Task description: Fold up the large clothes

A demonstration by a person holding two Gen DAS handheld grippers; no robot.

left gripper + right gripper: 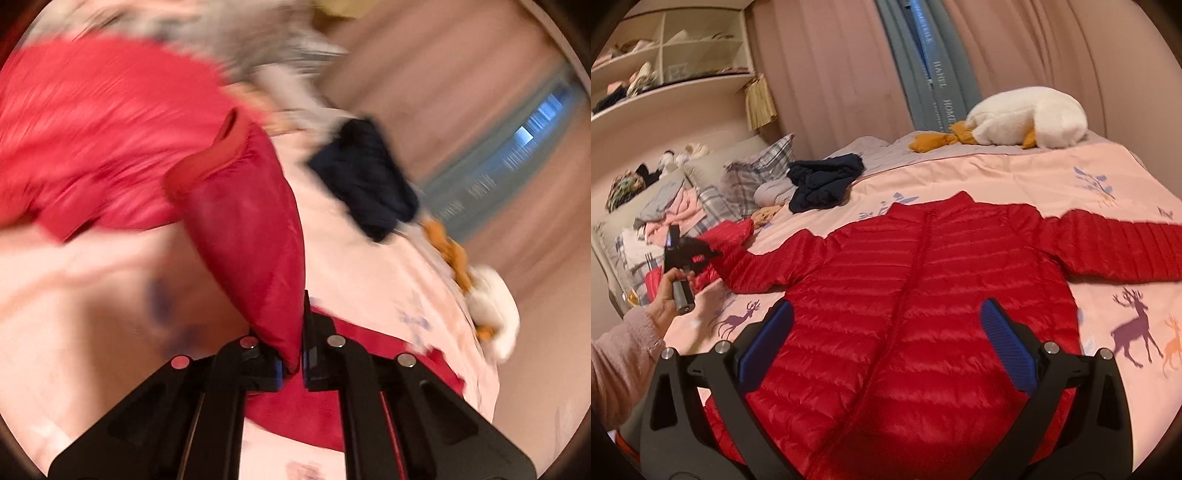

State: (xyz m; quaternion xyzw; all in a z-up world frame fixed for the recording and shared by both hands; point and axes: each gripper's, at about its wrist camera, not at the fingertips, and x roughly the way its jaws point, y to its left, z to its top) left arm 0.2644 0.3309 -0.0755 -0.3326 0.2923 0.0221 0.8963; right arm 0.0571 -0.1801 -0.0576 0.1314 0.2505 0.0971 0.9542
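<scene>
**Left gripper holds a sleeve of the red jacket; right gripper hangs open above it**

In the right wrist view, the person's left hand (666, 297) is at 9 o'clock, with a pink cuff on the forearm, and it grips the handle of the left gripper (687, 248). This gripper points toward the end of the jacket's sleeve (733, 236), which is lifted off the bed. In the left wrist view, the left gripper (293, 363) has its jaws nearly closed and red sleeve fabric (255, 236) is pinched between them; the picture is blurred, so the rest of it is hard to read.

The right gripper (886, 332) hangs over the lower part of the red jacket (923, 295) with its fingers (1006, 343) wide apart and nothing between them.

The jacket lies flat, front side up, on the pink bedspread (997, 173), with its collar toward 12 o'clock and the other sleeve stretched out toward 3 o'clock.

At 10 o'clock, the wall shelf (676, 55) has open compartments which hold small items and folded cloth; I cannot identify them exactly. A dark blue garment (823, 177) lies at 11 o'clock and a white plush toy (1027, 118) at 1 o'clock.
</scene>
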